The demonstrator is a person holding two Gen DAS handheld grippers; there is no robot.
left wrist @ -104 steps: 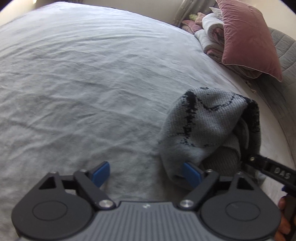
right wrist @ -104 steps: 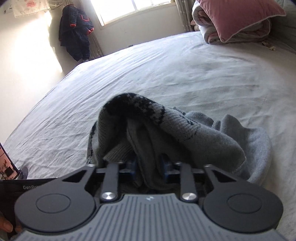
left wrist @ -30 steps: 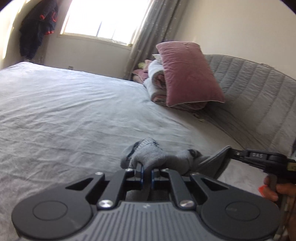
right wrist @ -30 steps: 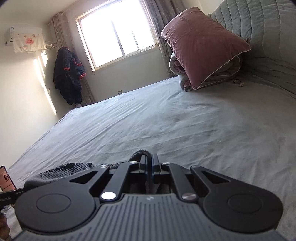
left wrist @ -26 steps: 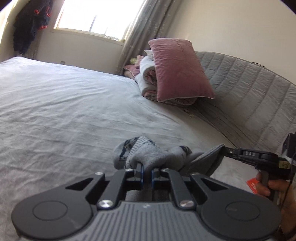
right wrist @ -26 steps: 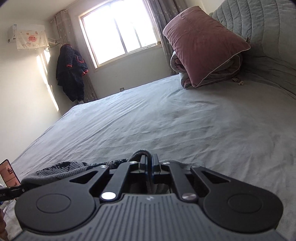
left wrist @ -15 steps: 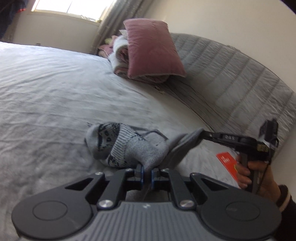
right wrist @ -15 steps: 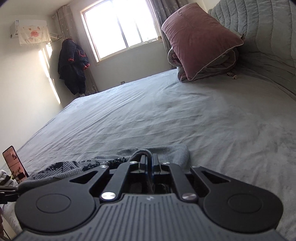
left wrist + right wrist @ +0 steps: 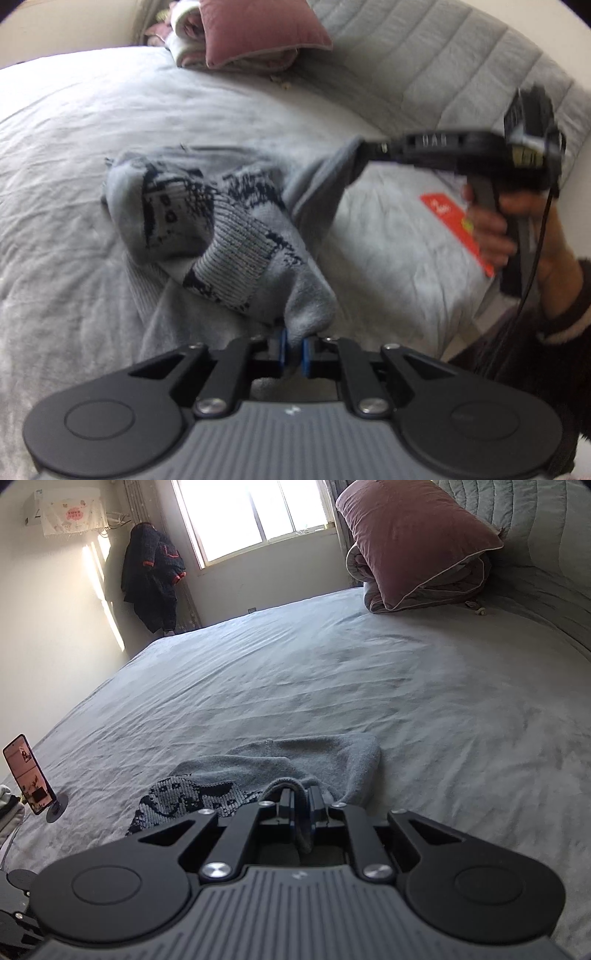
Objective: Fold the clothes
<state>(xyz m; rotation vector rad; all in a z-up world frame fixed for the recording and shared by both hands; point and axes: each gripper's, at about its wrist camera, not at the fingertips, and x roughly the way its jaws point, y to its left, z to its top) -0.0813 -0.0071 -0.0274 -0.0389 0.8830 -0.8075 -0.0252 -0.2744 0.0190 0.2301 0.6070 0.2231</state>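
A grey knit sweater [image 9: 221, 225] with a dark pattern lies bunched on the grey bed [image 9: 74, 122], partly lifted. My left gripper [image 9: 291, 349] is shut on a grey edge of it near the bed's front. My right gripper [image 9: 364, 151] shows in the left wrist view at the right, shut on another edge and holding it stretched above the bed. In the right wrist view the right gripper [image 9: 301, 812] is shut on a grey fold, and the sweater [image 9: 280, 768] spreads on the bed [image 9: 332, 672] just ahead.
A pink pillow [image 9: 413, 535] on folded quilts leans at the padded headboard [image 9: 535, 546]. A phone on a stand [image 9: 27, 779] is at the bed's left edge. A red card [image 9: 458, 225] lies near the right edge. A dark coat [image 9: 151, 572] hangs by the window.
Both grippers have kept hold of the sweater and drawn apart, spreading it. The left wrist view has tilted down toward the bed, and more of the garment lies flat than before.
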